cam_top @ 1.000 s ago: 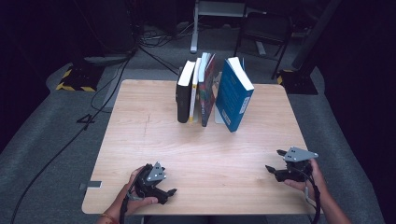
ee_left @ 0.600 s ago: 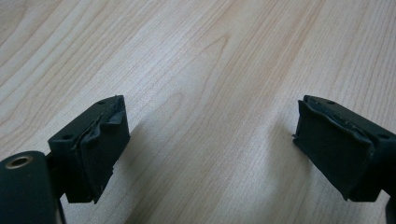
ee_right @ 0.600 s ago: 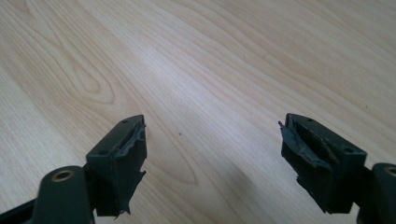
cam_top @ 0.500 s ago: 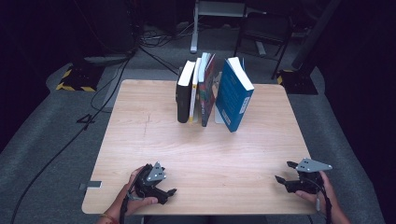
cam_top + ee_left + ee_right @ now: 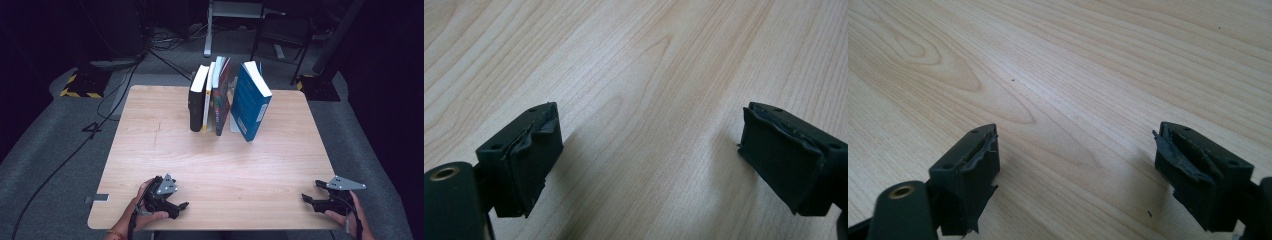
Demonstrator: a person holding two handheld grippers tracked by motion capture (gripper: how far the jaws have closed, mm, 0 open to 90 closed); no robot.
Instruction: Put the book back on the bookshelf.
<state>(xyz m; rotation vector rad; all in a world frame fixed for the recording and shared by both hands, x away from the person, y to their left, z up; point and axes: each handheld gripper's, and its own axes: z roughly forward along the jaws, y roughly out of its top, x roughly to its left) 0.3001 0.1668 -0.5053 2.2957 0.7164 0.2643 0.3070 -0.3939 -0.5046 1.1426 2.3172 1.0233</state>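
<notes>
Left gripper [image 5: 175, 206], black with two jaws and a grey plate on top, rests at the near left edge of the pale wooden table [image 5: 165, 145]; jaws stand wide apart, bare wood between them. Right gripper [image 5: 311, 196], same build, sits at the near right corner; its jaws have just been opening, now spread wide with nothing between them. Well beyond both, a row of upright books [image 5: 227, 100] stands mid-table toward the far edge, the blue paperback [image 5: 248, 102] leaning at the right end.

My pale, matt wooden table [image 5: 165, 150] shows smooth grain. My black matt plastic grippers carry worn, ragged rubber pads [image 5: 531, 142]. The upright blue paperback book [image 5: 250, 102] looks slightly glossy.
</notes>
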